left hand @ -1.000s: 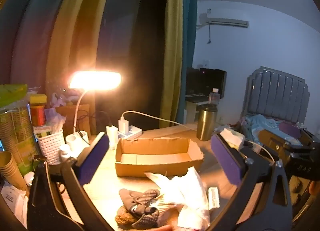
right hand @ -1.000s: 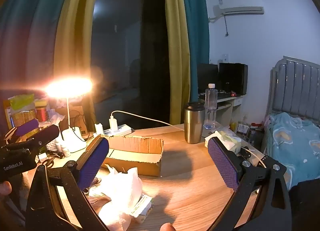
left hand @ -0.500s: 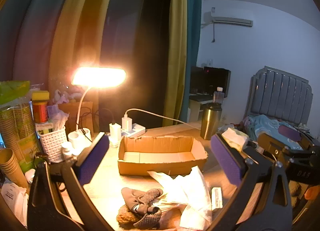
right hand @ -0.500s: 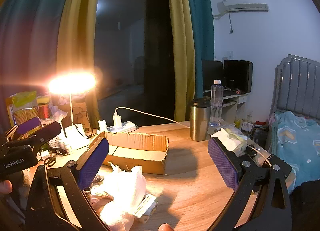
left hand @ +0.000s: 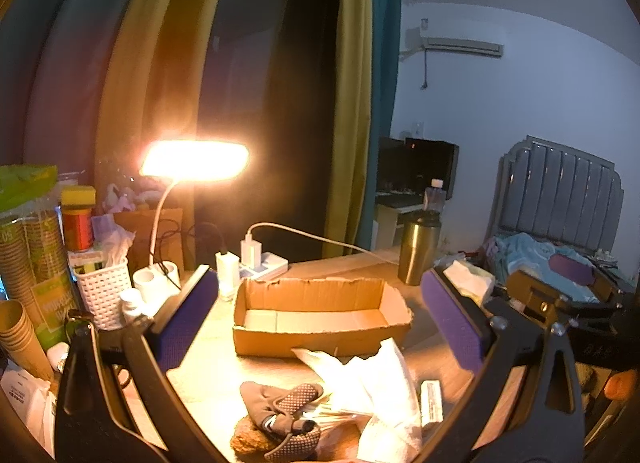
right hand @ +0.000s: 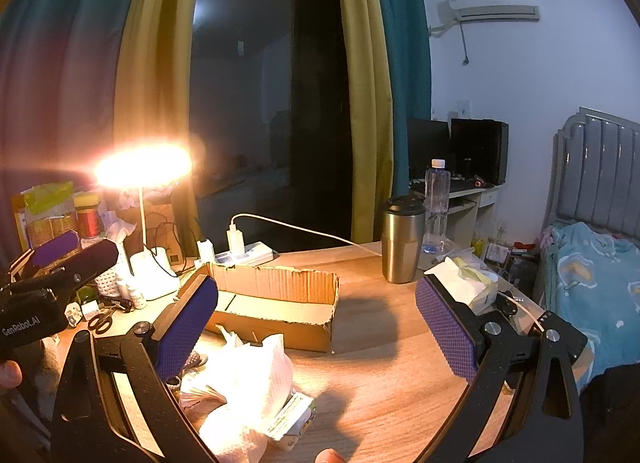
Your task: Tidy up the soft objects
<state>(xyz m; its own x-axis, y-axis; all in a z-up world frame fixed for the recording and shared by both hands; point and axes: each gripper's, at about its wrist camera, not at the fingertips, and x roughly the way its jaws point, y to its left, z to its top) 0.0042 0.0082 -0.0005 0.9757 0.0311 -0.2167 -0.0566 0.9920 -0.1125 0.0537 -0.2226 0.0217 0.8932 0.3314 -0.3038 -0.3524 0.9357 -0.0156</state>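
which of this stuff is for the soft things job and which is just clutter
Job: socks, white tissue pile, cardboard box, left gripper and right gripper, both open.

Clutter: lamp, steel tumbler, water bottle, power strip, white basket, scissors.

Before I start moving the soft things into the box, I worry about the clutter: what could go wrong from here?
1. The pale tissue heap lies over and beside the dark socks, so the open left tongs may pinch several at once.
2. The steel tumbler stands just beyond the box; a swing of the open right tongs could topple it.
3. The lamp glare washes out the heap, hiding its edges.
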